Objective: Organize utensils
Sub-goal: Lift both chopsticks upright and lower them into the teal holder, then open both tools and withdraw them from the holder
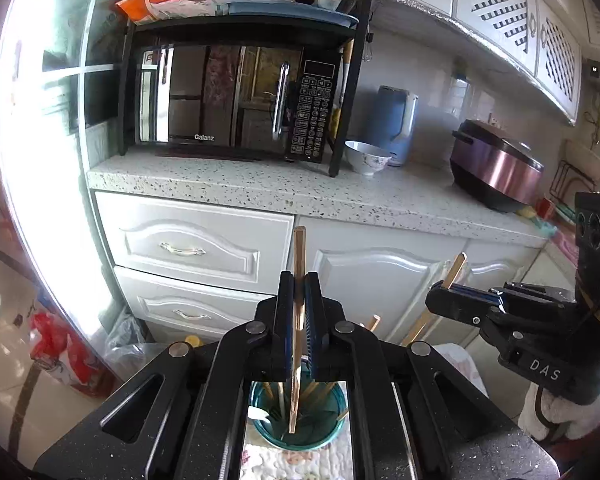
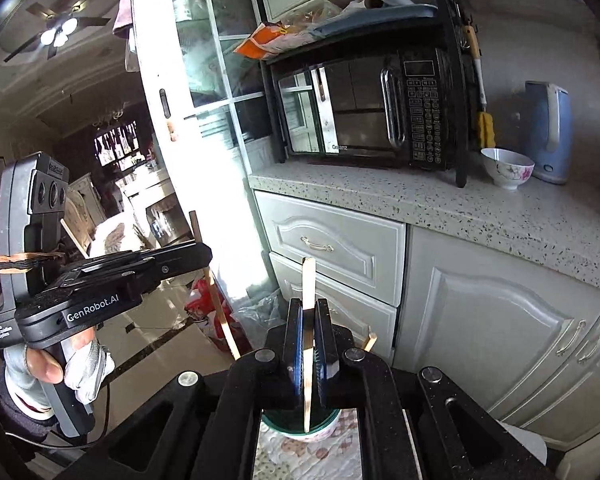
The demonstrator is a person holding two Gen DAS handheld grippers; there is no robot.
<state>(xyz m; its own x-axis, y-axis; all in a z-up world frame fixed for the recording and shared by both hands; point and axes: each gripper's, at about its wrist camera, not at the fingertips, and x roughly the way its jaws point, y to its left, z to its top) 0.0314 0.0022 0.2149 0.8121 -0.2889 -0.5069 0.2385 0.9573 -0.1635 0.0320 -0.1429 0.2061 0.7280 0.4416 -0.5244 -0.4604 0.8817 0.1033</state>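
Note:
My left gripper [image 1: 299, 280] is shut on a brown wooden chopstick [image 1: 299, 248] that stands upright between its jaws. Its lower end hangs over a teal cup [image 1: 332, 428] holding several more utensils. In the right wrist view my right gripper [image 2: 309, 304] is shut on a paler chopstick [image 2: 309, 276], also upright, above the same cup [image 2: 324, 428]. Each gripper shows in the other's view: the right gripper [image 1: 436, 296] with its chopstick [image 1: 456, 270] at the right, the left gripper [image 2: 206, 254] with its chopstick [image 2: 216, 304] at the left, held by a gloved hand [image 2: 80, 364].
The cup stands on a patterned cloth [image 1: 296, 464]. Ahead is a speckled countertop [image 1: 260, 188] with a microwave [image 1: 236, 100] on a black rack, a floral bowl [image 1: 367, 157], a blue kettle [image 1: 394, 124] and a rice cooker [image 1: 496, 164]. White drawers [image 1: 188, 244] sit below.

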